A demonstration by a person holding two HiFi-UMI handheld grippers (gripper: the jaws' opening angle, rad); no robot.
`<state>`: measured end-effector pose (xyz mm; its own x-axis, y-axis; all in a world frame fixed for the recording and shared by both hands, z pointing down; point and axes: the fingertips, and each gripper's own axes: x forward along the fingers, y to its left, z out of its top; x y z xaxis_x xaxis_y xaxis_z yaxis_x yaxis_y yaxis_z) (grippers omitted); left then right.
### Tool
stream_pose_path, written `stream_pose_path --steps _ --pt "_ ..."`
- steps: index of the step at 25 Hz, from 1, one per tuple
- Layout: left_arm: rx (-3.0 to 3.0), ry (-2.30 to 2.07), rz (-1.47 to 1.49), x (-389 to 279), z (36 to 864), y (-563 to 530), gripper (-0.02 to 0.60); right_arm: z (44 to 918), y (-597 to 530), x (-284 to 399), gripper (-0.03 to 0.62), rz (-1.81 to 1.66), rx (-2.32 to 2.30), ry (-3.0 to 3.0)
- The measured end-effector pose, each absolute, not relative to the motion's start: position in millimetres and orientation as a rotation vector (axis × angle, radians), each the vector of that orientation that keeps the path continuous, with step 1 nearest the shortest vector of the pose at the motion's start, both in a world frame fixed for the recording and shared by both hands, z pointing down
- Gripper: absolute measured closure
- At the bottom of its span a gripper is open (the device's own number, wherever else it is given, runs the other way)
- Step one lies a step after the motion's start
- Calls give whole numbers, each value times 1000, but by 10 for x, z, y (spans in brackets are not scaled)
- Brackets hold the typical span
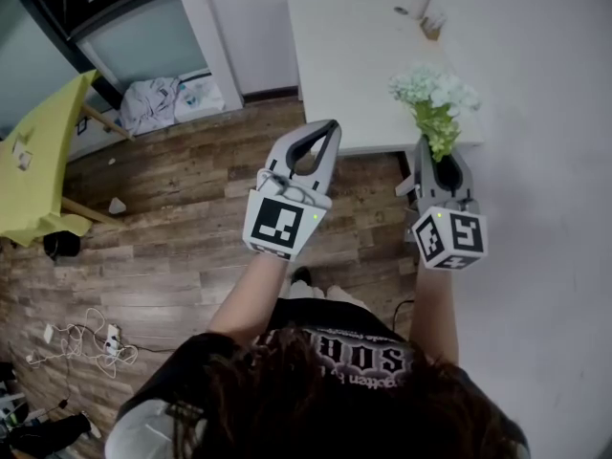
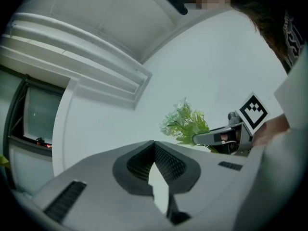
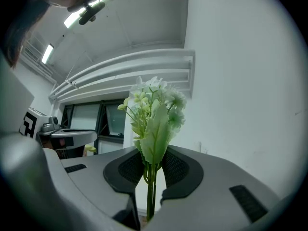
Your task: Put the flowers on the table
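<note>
Right tongs [image 3: 154,154] pinch the flowers [image 3: 155,110] by their stems; left tongs [image 2: 154,144] closed, empty.

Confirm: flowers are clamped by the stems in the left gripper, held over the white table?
No, they are in the right gripper, not the left. The right gripper view shows the flowers pinched by the stems between its jaws; the left gripper is shut on nothing. The rest holds: the bunch is over the white table.
</note>
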<state>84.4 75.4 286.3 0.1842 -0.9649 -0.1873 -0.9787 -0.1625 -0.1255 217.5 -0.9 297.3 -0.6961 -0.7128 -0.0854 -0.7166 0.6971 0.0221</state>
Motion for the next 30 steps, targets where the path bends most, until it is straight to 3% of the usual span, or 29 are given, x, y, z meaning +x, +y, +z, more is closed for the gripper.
stream_pose_path --steps 30 --pt "-2319 1841 99 97 2987 -177 583 3187 -1036 1636 506 -7 -1354 2802"
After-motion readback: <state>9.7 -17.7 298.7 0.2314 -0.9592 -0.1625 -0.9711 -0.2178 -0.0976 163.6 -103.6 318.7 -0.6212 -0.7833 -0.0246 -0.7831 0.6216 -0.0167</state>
